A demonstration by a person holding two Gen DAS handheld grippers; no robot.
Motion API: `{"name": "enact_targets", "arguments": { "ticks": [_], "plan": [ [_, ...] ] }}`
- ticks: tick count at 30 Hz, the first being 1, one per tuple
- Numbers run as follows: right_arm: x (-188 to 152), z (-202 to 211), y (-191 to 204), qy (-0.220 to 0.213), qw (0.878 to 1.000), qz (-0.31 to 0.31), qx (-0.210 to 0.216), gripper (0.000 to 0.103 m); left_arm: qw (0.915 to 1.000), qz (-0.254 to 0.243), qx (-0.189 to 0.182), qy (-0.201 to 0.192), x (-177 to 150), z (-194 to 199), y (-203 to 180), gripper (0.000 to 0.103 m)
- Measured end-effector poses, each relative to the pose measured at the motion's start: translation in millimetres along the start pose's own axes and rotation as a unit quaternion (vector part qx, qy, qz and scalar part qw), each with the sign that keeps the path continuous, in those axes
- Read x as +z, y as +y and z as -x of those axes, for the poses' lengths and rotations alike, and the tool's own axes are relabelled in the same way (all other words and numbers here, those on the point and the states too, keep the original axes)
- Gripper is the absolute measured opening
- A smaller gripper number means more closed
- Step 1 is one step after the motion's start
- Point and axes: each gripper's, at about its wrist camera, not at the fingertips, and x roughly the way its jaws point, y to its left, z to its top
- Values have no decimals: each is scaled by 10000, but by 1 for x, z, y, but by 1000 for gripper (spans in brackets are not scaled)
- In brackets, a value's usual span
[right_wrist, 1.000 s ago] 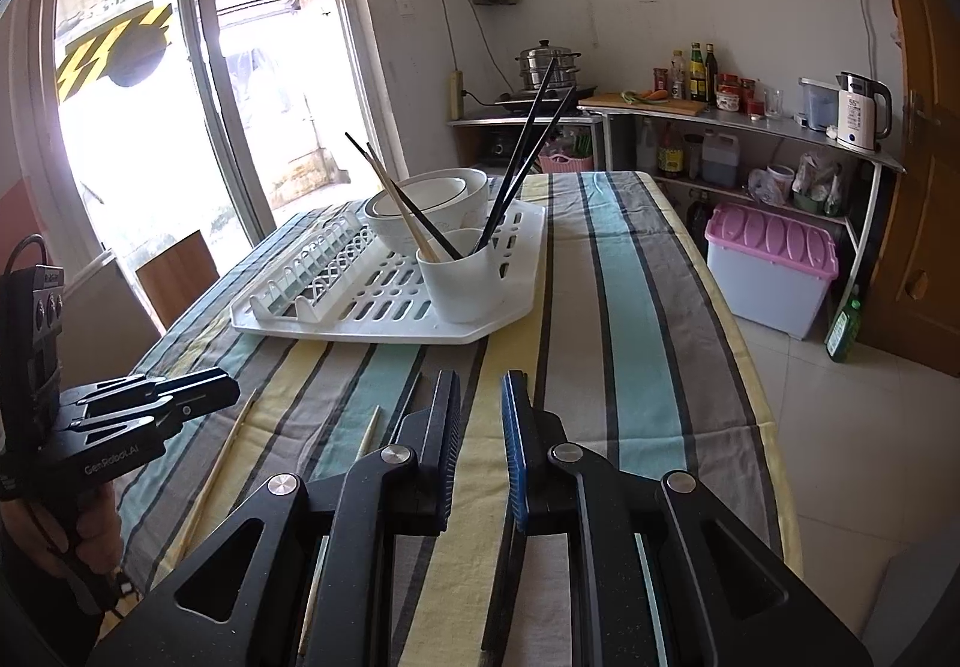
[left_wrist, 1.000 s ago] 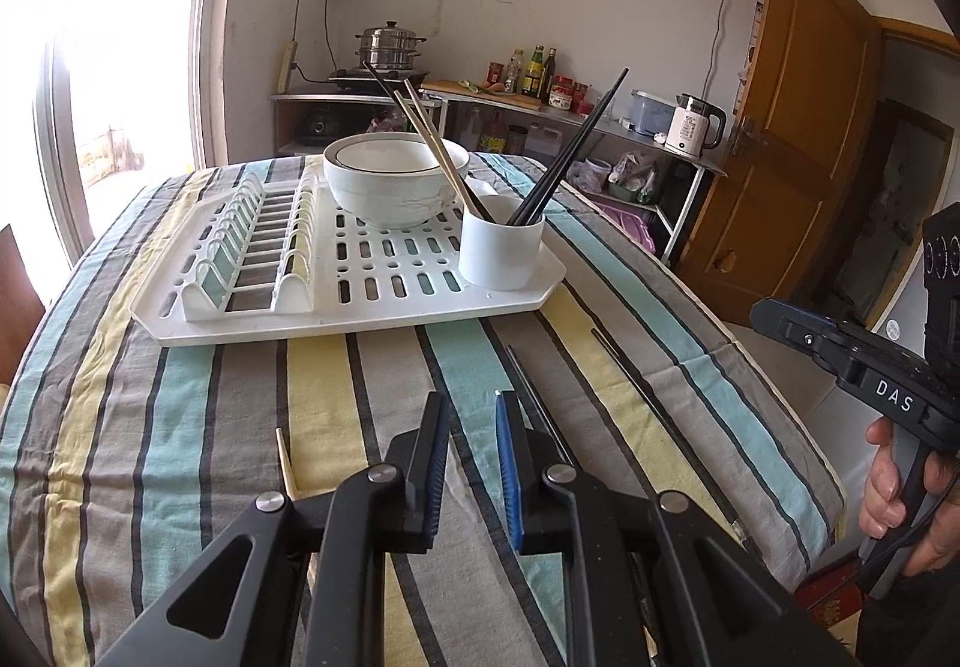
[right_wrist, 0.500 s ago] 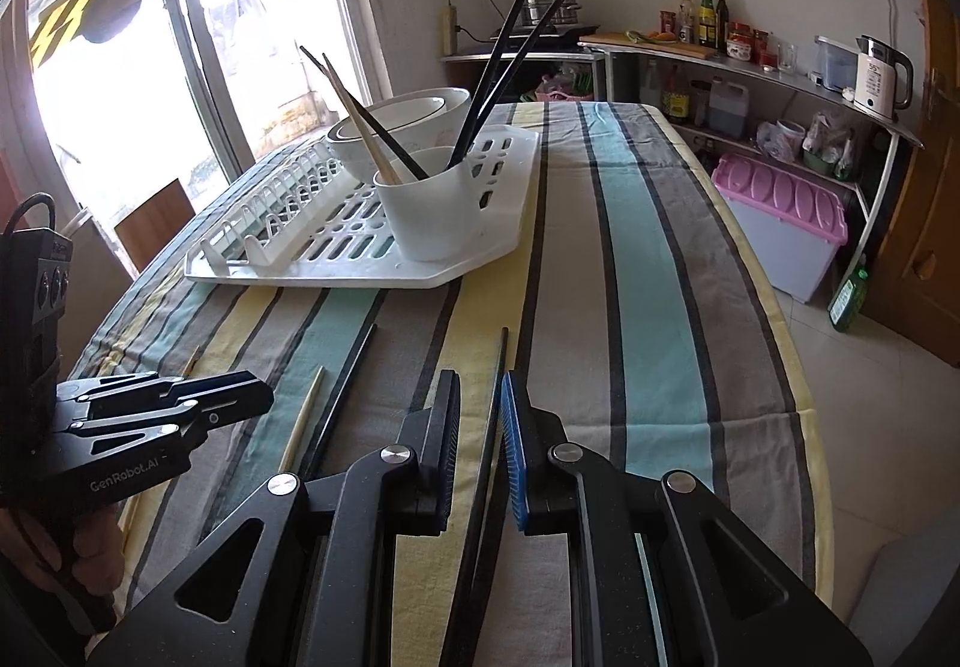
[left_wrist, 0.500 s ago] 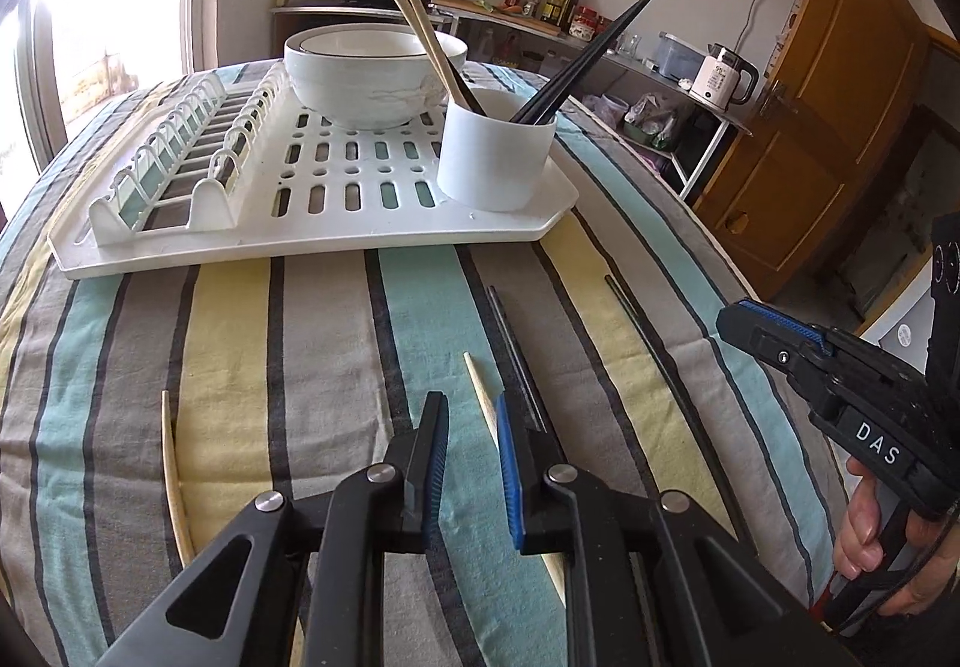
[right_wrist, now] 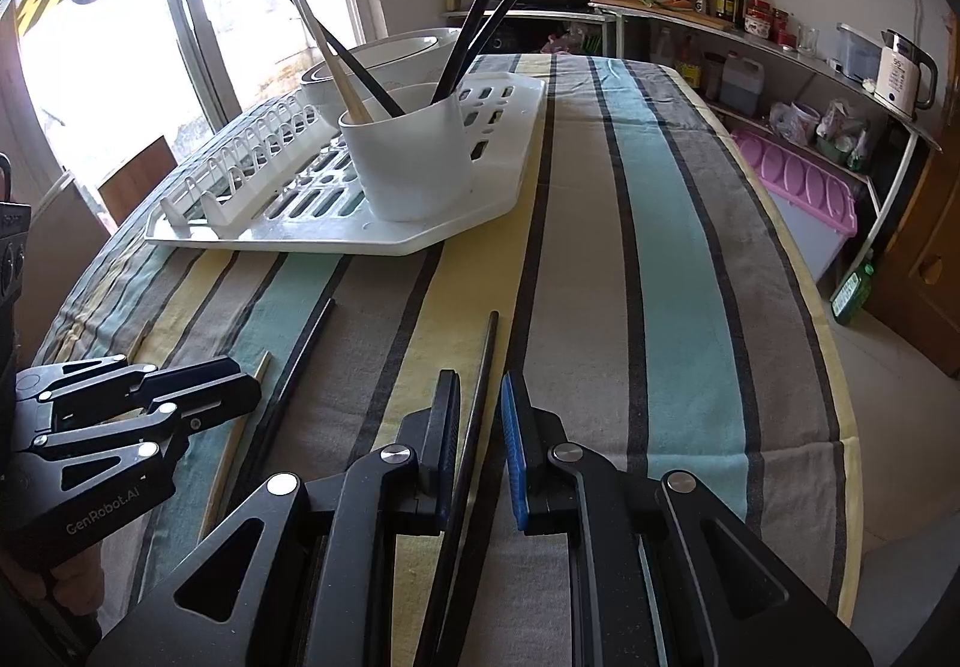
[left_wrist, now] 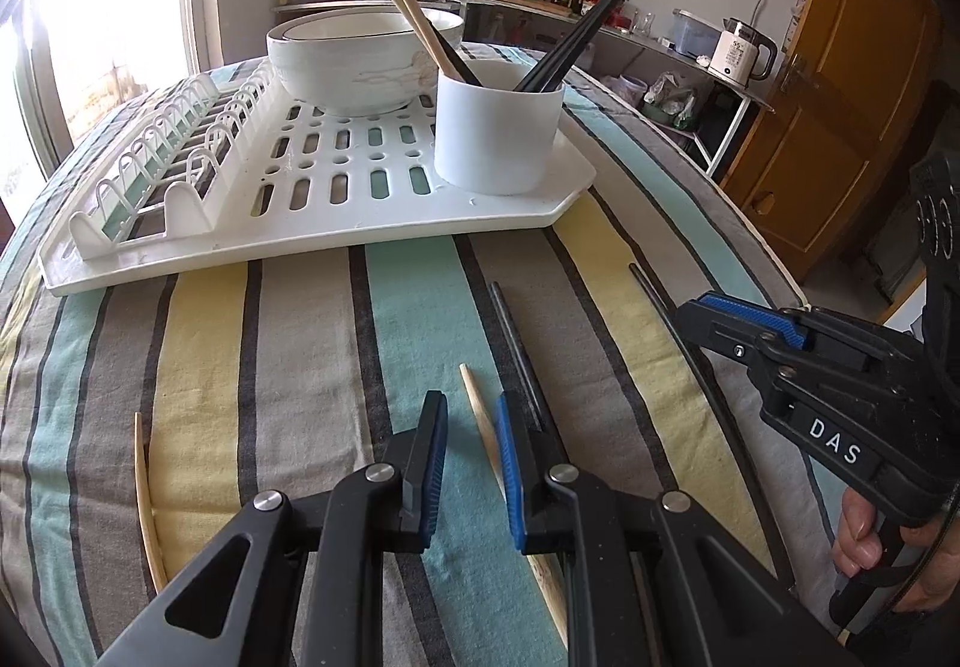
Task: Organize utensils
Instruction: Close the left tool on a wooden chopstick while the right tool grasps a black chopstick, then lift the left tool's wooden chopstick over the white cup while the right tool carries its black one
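Meanwhile, short of the white utensil cup (left_wrist: pixel 498 127), both grippers are hovering narrowly parted and empty: left gripper (left_wrist: pixel 471 415) straddling a bamboo chopstick (left_wrist: pixel 477 409), right gripper (right_wrist: pixel 480 403) a black chopstick (right_wrist: pixel 483 367). Next, seemingly: lowering, pinching, lifting toward the cup.

Layout on the table (left_wrist: pixel 630 169): the drying rack (left_wrist: pixel 336 175) lies at the far side. On it, the bowl (left_wrist: pixel 354 61) stands far, and the utensil cup (left_wrist: pixel 498 127) near and right, with chopsticks (left_wrist: pixel 600 7) upright in it. Nearer, loose chopsticks lie on the cloth: one (left_wrist: pixel 147 493) at left, two (left_wrist: pixel 480 415) side by side at centre, one (right_wrist: pixel 480 397) at right.
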Motion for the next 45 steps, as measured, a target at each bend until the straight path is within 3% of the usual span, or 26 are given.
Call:
{"name": "enact_targets", "arguments": {
  "ticks": [5,9,13,17,22,28,39,45],
  "plan": [
    [6,-12,4,152,9996,210,-88,14,9993,-293,221,-35,2,-3,-9,16],
    [11,-21,8,268,9989,358,-171,14,9988,-378,321,-33,3,-5,-8,8],
    [14,-24,10,348,9983,419,-197,14,9986,-443,287,-2,3,-5,-6,7],
    [16,-26,11,393,9979,467,-195,6,9984,-501,279,18,4,-5,-4,5],
    [17,-24,10,384,9985,370,-141,6,9987,-473,171,69,5,-5,-1,5],
    [24,-2,11,37,9997,250,-16,5,9991,-425,10,-45,8,9,4,4],
    [52,72,18,-1018,9947,133,58,5,9964,-394,-257,-704,34,65,17,4],
    [56,92,23,-1303,9914,138,70,4,9942,-332,-386,-942,48,87,25,4]
  ]
}}
